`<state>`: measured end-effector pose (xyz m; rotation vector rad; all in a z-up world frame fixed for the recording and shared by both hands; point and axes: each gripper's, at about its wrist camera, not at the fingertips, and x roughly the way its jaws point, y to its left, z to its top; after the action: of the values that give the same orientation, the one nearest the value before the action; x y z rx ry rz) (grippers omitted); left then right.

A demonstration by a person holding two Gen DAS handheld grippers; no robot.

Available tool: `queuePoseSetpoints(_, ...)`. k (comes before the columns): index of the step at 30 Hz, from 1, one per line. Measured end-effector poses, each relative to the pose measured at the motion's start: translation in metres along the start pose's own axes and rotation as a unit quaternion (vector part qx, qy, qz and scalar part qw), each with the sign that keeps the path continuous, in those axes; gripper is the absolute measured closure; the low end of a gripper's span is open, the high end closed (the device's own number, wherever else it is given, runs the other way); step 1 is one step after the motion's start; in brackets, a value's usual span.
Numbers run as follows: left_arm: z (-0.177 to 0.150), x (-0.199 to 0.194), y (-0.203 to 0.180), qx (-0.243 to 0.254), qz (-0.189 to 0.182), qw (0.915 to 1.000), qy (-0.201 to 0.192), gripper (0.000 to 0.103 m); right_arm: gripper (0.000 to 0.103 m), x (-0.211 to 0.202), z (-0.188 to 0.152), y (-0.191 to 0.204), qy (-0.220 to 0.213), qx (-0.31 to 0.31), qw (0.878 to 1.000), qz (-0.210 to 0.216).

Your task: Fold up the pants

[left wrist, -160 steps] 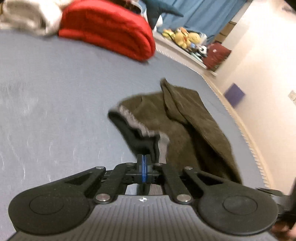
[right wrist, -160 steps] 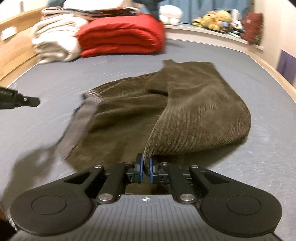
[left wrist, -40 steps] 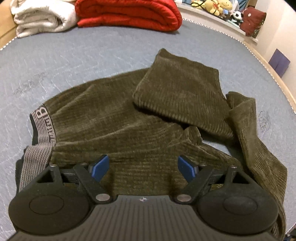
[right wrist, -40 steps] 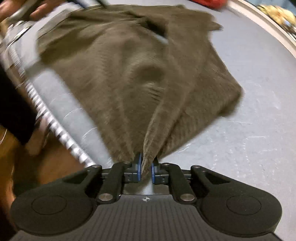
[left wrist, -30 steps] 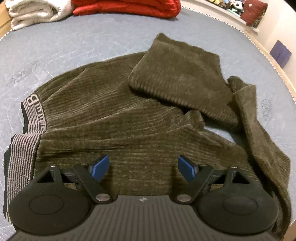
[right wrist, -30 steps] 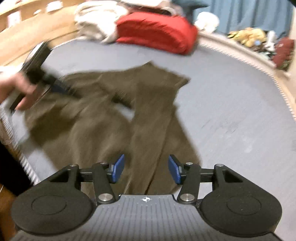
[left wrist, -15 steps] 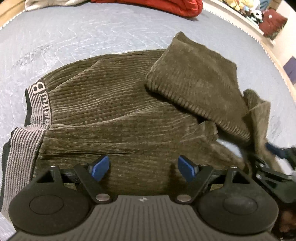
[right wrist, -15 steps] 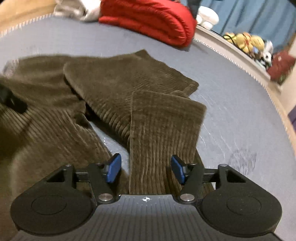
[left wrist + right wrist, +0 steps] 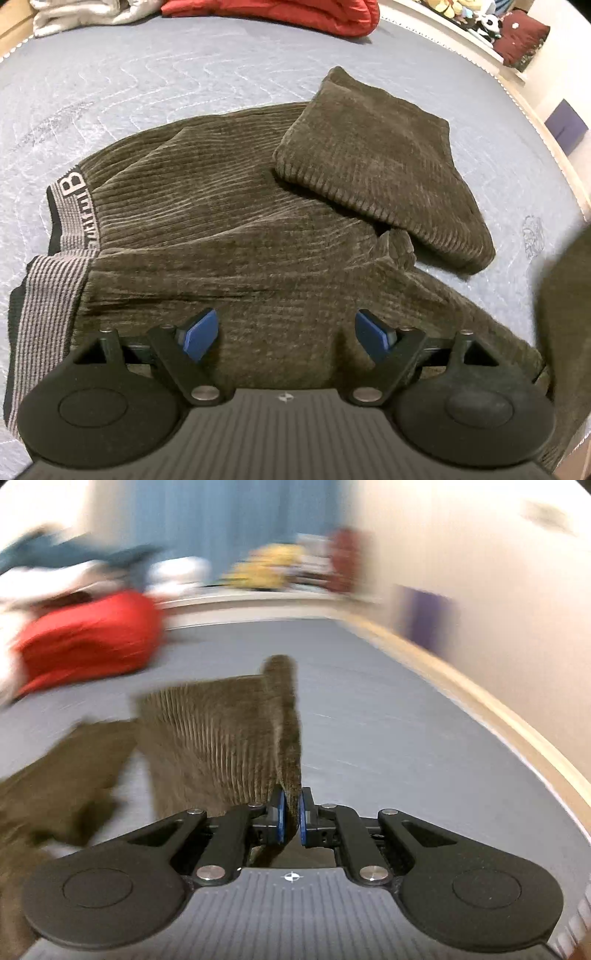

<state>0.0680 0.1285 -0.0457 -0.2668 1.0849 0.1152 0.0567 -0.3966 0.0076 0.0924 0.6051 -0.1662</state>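
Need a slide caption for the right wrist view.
Right claw shut on a lifted leg of the brown corduroy pants above the grey mattress, background motion-blurred.

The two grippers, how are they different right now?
The left gripper has its jaws wide apart with nothing between them, poised over the brown pants lying on the bed. The right gripper has just closed on a pant leg and holds it lifted off the bed. Both have blue pads and black fingers.
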Motion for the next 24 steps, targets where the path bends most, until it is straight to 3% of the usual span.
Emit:
queuePoseSetpoints(2,-0.002,-0.001,0.002,0.003,-0.002,1.0,0.003,0.018,0.096,-0.004,-0.024,-0.066,0.051,0.088,0.991,-0.086)
queuePoseSetpoints(4,-0.003,-0.002,0.001,0.005,-0.006,1.0,0.005,0.018,0.096,0.0,-0.057,-0.117,0.13,0.163,0.965,-0.158)
queuePoseSetpoints(7,-0.004,-0.004,-0.006,0.011,-0.008,0.9999,0.003,0.018,0.091,0.004,-0.1,-0.176,0.206,0.306,0.911,-0.186)
queuePoseSetpoints(8,-0.004,-0.004,-0.009,0.012,-0.009,0.9999,0.003,0.018,0.088,0.003,-0.104,-0.183,0.207,0.334,0.9,-0.191)
queuePoseSetpoints(9,-0.004,-0.004,-0.012,0.012,-0.011,0.9999,0.003,0.018,0.087,-0.001,-0.103,-0.186,0.196,0.344,0.896,-0.2)
queuePoseSetpoints(11,-0.006,-0.005,-0.018,0.016,-0.017,0.9997,0.005,0.018,0.085,-0.008,-0.088,-0.177,0.157,0.327,0.905,-0.222)
queuePoseSetpoints(12,-0.007,-0.005,-0.02,0.019,-0.019,0.9996,0.005,0.018,0.076,-0.013,-0.079,-0.169,0.131,0.314,0.913,-0.225)
queuePoseSetpoints(14,-0.009,-0.006,-0.024,0.026,-0.02,0.9995,0.004,0.018,0.061,-0.02,-0.064,-0.155,0.081,0.297,0.929,-0.206)
queuePoseSetpoints(16,-0.01,-0.006,-0.027,0.03,-0.017,0.9994,0.003,0.018,0.055,-0.015,-0.047,-0.15,0.049,0.274,0.947,-0.159)
queuePoseSetpoints(19,-0.01,-0.003,-0.027,0.031,-0.012,0.9995,0.003,0.018,0.054,0.021,-0.029,-0.145,0.043,0.228,0.969,-0.091)
queuePoseSetpoints(24,-0.007,0.003,-0.022,0.029,-0.006,0.9995,0.007,0.018,0.054,0.09,-0.017,-0.151,0.082,0.193,0.973,-0.099)
